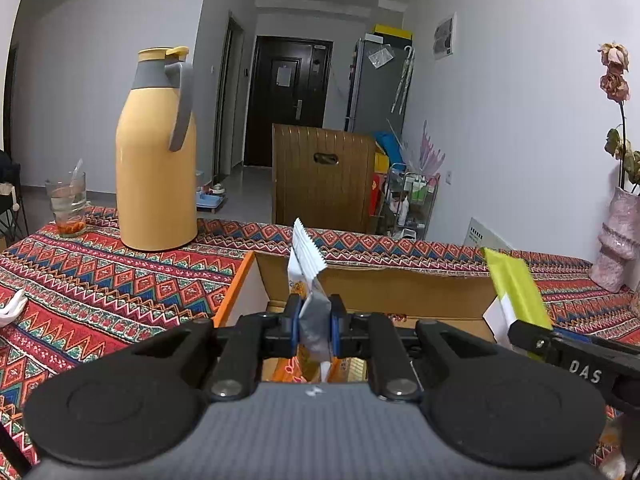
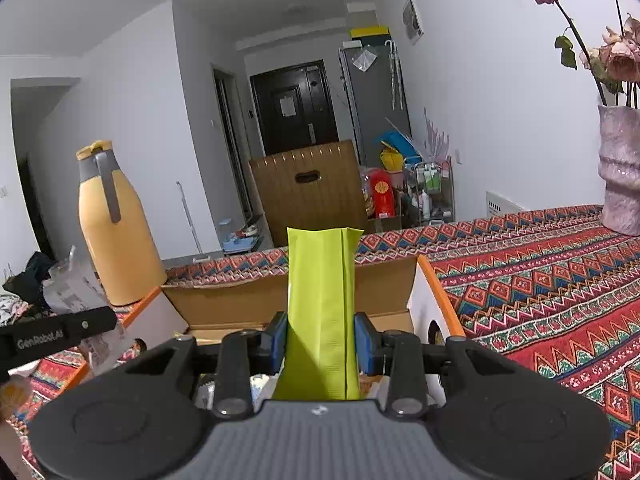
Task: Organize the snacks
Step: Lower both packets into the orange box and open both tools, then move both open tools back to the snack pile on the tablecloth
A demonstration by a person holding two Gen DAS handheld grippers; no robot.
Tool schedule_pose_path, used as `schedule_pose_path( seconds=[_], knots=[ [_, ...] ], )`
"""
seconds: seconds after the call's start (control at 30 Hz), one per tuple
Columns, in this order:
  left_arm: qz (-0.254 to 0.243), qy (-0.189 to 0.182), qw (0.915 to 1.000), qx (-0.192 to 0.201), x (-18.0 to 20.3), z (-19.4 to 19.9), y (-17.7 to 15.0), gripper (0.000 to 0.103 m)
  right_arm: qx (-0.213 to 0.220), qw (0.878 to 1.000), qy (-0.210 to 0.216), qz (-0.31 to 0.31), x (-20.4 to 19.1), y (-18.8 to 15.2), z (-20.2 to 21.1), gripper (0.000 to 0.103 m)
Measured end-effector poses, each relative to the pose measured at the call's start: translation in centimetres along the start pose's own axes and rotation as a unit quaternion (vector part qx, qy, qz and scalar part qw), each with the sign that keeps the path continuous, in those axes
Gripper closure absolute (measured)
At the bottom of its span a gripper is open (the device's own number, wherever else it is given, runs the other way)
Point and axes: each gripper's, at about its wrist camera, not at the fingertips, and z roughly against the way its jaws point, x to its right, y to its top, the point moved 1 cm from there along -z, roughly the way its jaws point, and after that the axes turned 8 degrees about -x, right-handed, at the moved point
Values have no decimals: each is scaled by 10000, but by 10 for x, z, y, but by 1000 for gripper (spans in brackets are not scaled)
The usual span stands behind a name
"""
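Left tool [image 1: 315, 322] grips a white sachet [image 1: 306, 262], right tool [image 2: 322, 342] a green packet [image 2: 322, 300]; both stand upright over the open box [image 1: 400, 288].

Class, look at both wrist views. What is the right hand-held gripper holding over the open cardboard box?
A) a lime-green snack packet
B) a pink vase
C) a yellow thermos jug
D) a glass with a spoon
A: the right hand-held gripper is shut on the lime-green snack packet, above the open cardboard box.
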Motion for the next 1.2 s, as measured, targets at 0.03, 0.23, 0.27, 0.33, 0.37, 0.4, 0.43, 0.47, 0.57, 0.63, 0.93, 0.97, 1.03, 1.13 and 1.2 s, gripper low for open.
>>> schedule_pose_path(
  seconds=[0.03,0.23,0.27,0.33,0.37,0.4,0.43,0.47,0.57,0.63,0.93,0.97,1.03,1.13,1.2],
  knots=[
    [-4,10,10000,6,0,0,0,88,-44,10000,-1,-4,0,-1,-3,69],
    [-20,44,10000,21,3,-1,-3,67,-155,9999,-39,-22,-2,-6,-8,68],
    [-12,78,10000,45,3,0,-4,60,-160,9999,-38,-15,-3,-6,-9,68],
    [44,108,9999,110,1,2,-4,24,-169,9998,-63,-51,-3,-7,-9,55],
    [93,147,9997,155,0,4,-5,15,-176,9998,-73,-101,-1,-6,-8,30],
    [143,233,9994,232,-1,7,-5,3,-148,9997,-100,-165,0,-7,-7,9],
    [177,288,9990,309,-2,9,-4,0,-91,9996,-146,-209,2,-7,-5,4],
    [204,300,9987,354,-2,11,-5,0,-51,9996,-171,-239,3,-7,-3,2],
    [227,267,9987,357,-3,13,-5,0,27,9994,-150,-314,6,-6,1,0],
    [230,299,9987,353,-3,13,-4,0,52,9994,-148,-295,5,-6,3,0],
    [282,365,9979,464,-1,24,-1,0,157,9994,-149,-275,5,-6,11,0],
    [281,369,9977,500,-1,27,0,0,162,9993,-152,-285,6,-6,11,0],
    [291,382,9974,546,0,35,5,0,178,9993,-164,-280,6,-6,13,0],
    [329,385,9970,589,0,46,7,0,199,9994,-157,-243,4,-6,15,0],
    [315,410,9969,593,-2,55,6,0,211,9995,-144,-206,2,-6,16,0]
  ],
)
